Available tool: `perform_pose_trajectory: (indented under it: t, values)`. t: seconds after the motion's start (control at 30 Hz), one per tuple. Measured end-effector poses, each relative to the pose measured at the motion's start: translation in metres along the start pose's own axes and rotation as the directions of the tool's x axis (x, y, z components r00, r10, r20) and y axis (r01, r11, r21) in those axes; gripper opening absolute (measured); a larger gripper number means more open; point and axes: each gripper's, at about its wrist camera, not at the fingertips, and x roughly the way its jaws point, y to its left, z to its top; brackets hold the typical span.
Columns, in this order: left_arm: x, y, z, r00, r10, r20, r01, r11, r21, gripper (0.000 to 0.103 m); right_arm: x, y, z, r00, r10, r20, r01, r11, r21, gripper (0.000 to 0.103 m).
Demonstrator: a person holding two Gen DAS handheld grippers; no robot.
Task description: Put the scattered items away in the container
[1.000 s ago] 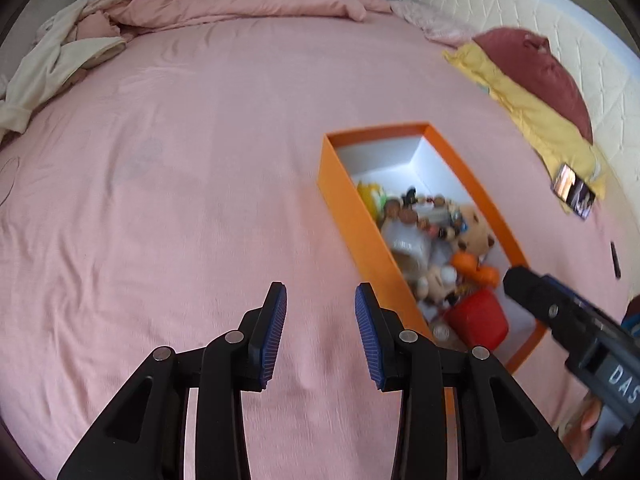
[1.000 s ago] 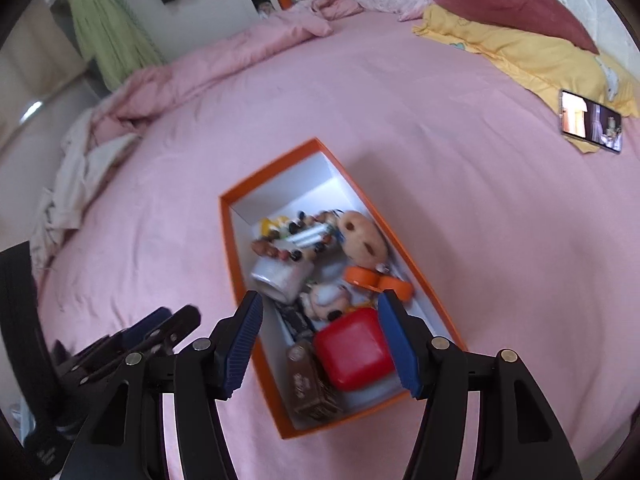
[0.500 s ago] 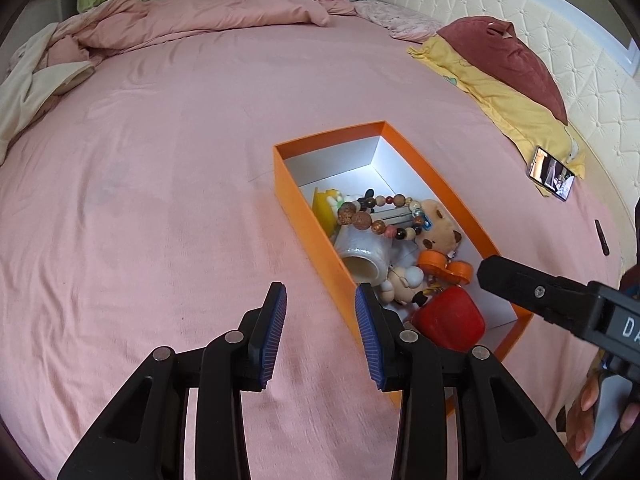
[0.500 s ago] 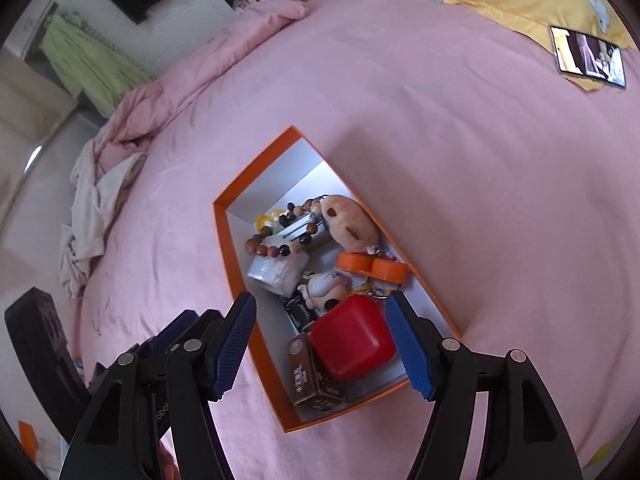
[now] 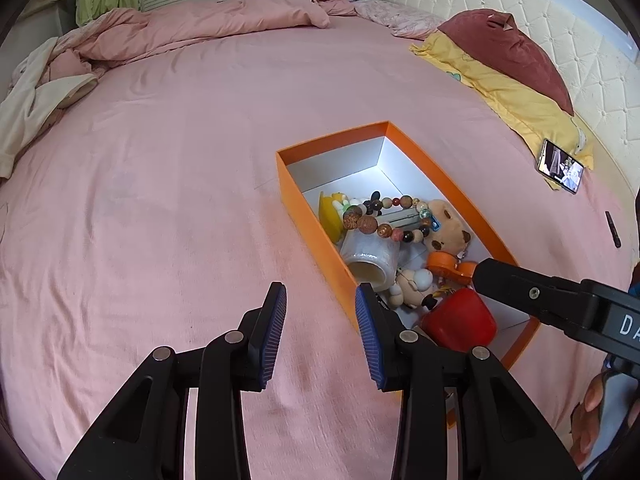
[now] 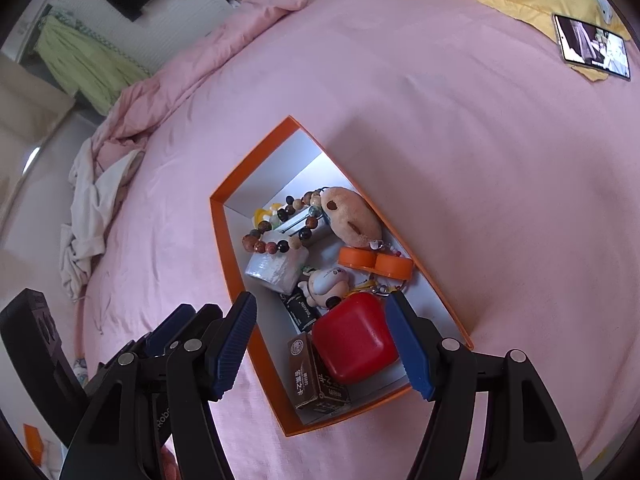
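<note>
Orange box (image 5: 304, 208) lies on the pink bed (image 5: 160, 184), open at the top and white inside, with the scattered things gathered in its near half. The left tool (image 5: 320, 328) hangs over the sheet just beside the box's long left wall, tilted downward, its blue pads parted with nothing between them. The right tool (image 6: 324, 344) hovers tilted down above the near end of the box, its jaws standing wide and empty; the red case (image 6: 354, 344) shows between the pads but they do not press on it. In the left wrist view a person's hand (image 5: 592, 408) shows at the lower right, beneath the right tool's black finger.

Inside the box, from the far end: a yellow toy (image 5: 332, 212), a bead bracelet (image 5: 384, 220) draped over a white roll (image 6: 276, 266), a brown plush bear (image 6: 352, 216), an orange case (image 6: 376, 262), a small plush figure (image 6: 326, 284), the red case and a brown carton (image 6: 310, 376) against the near wall.

A phone (image 6: 594, 46) lies well apart, by the yellow pillow (image 5: 504, 92).
</note>
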Motion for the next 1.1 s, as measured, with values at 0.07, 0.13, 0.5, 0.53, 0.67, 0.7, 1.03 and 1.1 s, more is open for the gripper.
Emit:
perform_pose_trajectory:
  t: [0.07,0.13,0.5,0.53,0.67,0.7,1.03,1.1]
  values:
    - [0.001,0.001,0.0,1.0,-0.002,-0.001,0.002,1.0,0.002,0.037,0.001,0.0,0.0,1.0,0.002,-0.005,-0.002,1.0,0.002,0.068]
    - [0.001,0.0,0.0,1.0,-0.001,-0.003,0.001,1.0,0.002,0.037,0.002,0.0,0.0,1.0,0.007,-0.01,-0.007,1.0,0.006,0.068]
    - [0.005,0.005,0.0,1.0,0.01,-0.025,-0.011,0.999,-0.033,0.04,0.005,-0.012,0.01,1.0,-0.015,-0.005,0.015,0.999,-0.044,0.068]
    - [0.005,0.005,0.0,1.0,0.018,-0.024,-0.019,0.999,-0.029,0.043,0.005,-0.011,0.009,1.0,-0.026,-0.003,0.026,0.998,-0.056,0.068]
    - [-0.002,0.001,-0.001,0.999,0.034,0.008,-0.034,0.999,-0.017,0.069,0.004,-0.011,0.006,0.998,-0.064,-0.002,0.063,0.994,-0.093,0.068]
    - [-0.005,0.0,-0.001,0.999,0.034,0.022,-0.034,0.999,-0.019,0.069,0.003,-0.012,0.006,0.997,-0.075,0.003,0.075,0.992,-0.099,0.068]
    - [-0.019,0.015,-0.011,0.999,0.033,0.031,-0.028,0.991,-0.131,0.085,-0.017,-0.012,-0.007,0.994,-0.095,0.06,0.102,0.985,-0.14,0.076]
    - [-0.021,0.014,-0.015,0.999,0.034,0.034,-0.029,0.991,-0.133,0.091,-0.02,-0.01,-0.012,0.993,-0.1,0.07,0.11,0.982,-0.155,0.076]
